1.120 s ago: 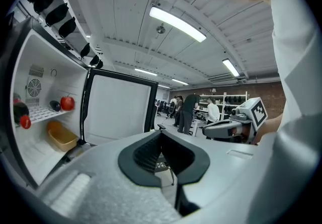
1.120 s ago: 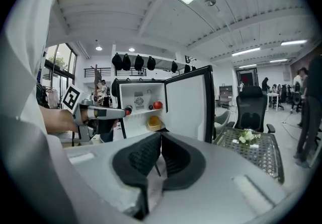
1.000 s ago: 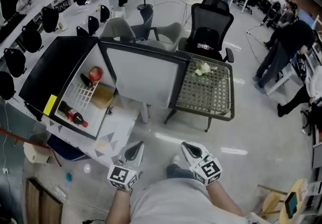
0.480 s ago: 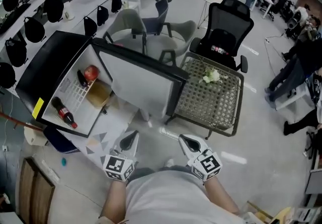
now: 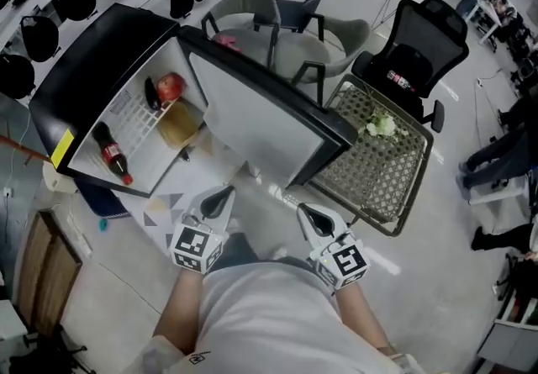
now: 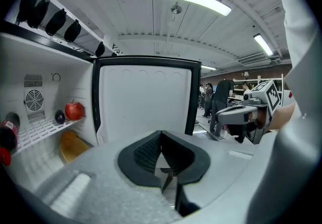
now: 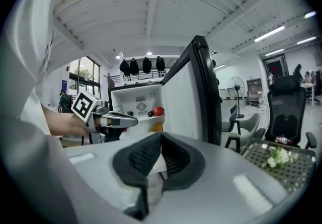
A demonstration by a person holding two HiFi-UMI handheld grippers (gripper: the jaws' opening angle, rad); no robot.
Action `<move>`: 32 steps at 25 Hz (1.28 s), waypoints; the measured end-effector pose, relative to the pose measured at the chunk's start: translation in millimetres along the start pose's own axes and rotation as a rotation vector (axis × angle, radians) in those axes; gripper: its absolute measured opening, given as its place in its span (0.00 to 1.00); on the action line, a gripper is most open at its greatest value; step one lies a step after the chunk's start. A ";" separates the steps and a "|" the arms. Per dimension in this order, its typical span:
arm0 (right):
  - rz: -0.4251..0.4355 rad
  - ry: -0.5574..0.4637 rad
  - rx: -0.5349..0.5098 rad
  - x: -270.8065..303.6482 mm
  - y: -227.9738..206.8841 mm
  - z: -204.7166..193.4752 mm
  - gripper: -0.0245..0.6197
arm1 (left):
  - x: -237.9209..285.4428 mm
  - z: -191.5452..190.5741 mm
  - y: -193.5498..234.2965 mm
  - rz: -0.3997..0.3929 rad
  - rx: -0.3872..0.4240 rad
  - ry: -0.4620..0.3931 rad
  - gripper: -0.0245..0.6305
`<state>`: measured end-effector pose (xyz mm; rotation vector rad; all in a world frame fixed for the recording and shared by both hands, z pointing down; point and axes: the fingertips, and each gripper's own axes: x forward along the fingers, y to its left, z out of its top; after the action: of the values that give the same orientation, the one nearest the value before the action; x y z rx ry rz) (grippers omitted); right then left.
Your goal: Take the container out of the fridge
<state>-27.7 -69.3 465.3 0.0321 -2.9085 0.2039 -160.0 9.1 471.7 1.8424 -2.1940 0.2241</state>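
The left tongs point(image 5: 220, 198) and right tongs point(image 5: 313, 214) are hanging closed and empty before the open fridge point(image 5: 92, 70), above a glossy floor point(image 5: 437, 221). The tan container point(image 5: 179, 123) is sitting inside, under the wire shelf point(image 5: 134, 116).

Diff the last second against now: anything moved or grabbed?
The person stepped toward the fridge, which now fills more of the head view. Nothing grabbed: left gripper and right gripper stay shut, empty. Door open; container, apple, bottle unmoved inside.

Tan container point(image 5: 179, 123) sits, seemingly upright, in open fridge point(image 5: 91, 71).
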 end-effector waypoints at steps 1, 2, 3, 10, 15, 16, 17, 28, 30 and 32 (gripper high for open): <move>0.003 0.001 -0.002 8.6 1.0 1.6 0.04 | 2.3 -1.6 8.9 0.003 0.001 0.006 0.05; 0.005 0.003 -0.002 17.4 2.1 3.2 0.04 | 4.4 -3.2 18.5 0.006 -0.001 0.011 0.05; 0.006 0.007 -0.003 25.9 3.5 4.9 0.04 | 6.1 -4.5 28.2 0.008 -0.005 0.016 0.05; -0.006 0.055 -0.030 79.7 12.2 14.7 0.04 | 18.9 -19.6 99.0 0.029 -0.010 0.053 0.05; -0.054 0.091 -0.039 107.7 12.3 16.4 0.04 | 30.9 -45.7 144.7 0.040 0.001 0.117 0.05; -0.065 0.098 -0.041 111.5 11.9 16.7 0.04 | 34.3 -50.9 152.4 0.038 0.002 0.129 0.05; -0.075 0.104 -0.044 114.7 11.5 16.7 0.04 | 37.6 -56.0 159.3 0.035 0.004 0.140 0.05; -0.193 0.167 -0.039 135.8 1.6 9.6 0.04 | 77.0 -104.6 216.9 0.056 0.001 0.267 0.07; -0.213 0.175 -0.038 137.3 0.5 9.0 0.04 | 83.6 -111.9 225.4 0.059 0.008 0.286 0.19; -0.233 0.183 -0.037 138.5 0.7 8.8 0.04 | 89.1 -118.6 232.9 0.064 0.026 0.306 0.25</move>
<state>-164.6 -70.7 487.9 0.3262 -2.6971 0.1064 -390.3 1.4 623.7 1.6274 -2.0458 0.5135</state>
